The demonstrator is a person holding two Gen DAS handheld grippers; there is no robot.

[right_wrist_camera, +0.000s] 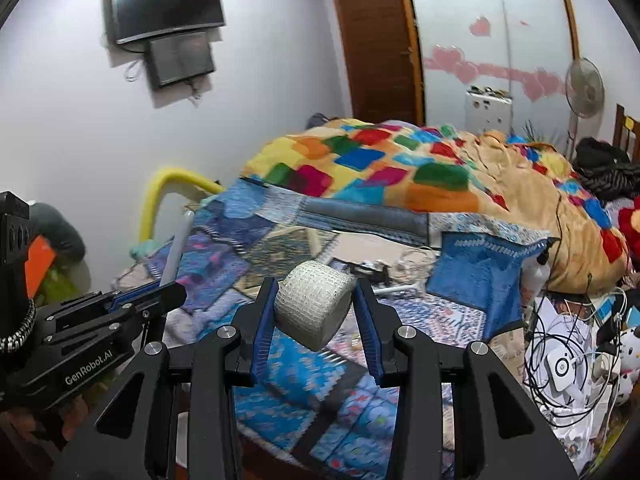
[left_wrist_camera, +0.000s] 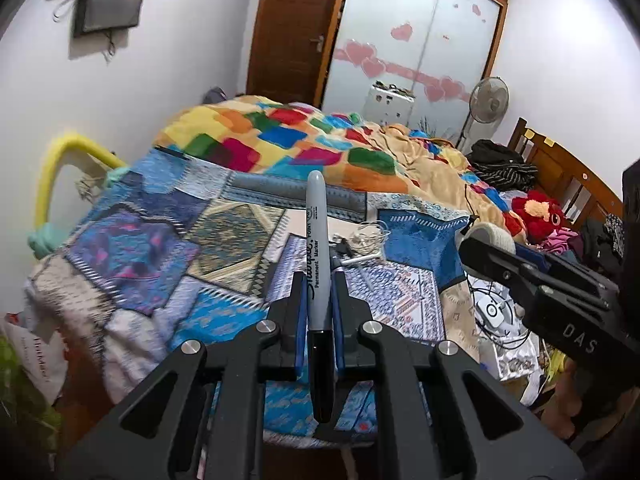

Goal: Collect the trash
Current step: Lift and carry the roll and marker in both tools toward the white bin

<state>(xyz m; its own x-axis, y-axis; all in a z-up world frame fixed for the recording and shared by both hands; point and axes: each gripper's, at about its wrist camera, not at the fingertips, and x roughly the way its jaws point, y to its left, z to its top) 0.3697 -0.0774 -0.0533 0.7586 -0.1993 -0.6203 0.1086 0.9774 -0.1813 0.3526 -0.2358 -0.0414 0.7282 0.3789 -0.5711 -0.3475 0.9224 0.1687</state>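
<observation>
The left hand-held gripper (left_wrist_camera: 319, 308) pinches a grey Sharpie marker (left_wrist_camera: 317, 256) upright between its blue pads, cap end down. The right hand-held gripper (right_wrist_camera: 316, 304) clamps a whitish roll of bandage tape (right_wrist_camera: 314, 304) by its flat ends. Both are raised above the bed (left_wrist_camera: 168, 240), clear of its patchwork cover.

Two items are thus picked up, I judge, but not yet dropped anywhere; no bin shows in either view. A tangle of string and small metal bits (left_wrist_camera: 362, 240) remains on the cover and may be left to collect.

The left wrist view shows the red plush toy (left_wrist_camera: 538, 214) and wooden headboard (left_wrist_camera: 560, 168) at the right. The right wrist view alone shows the wall-mounted screens (right_wrist_camera: 166, 6) whole and the heap of cables (right_wrist_camera: 560, 344) beside the bed.
</observation>
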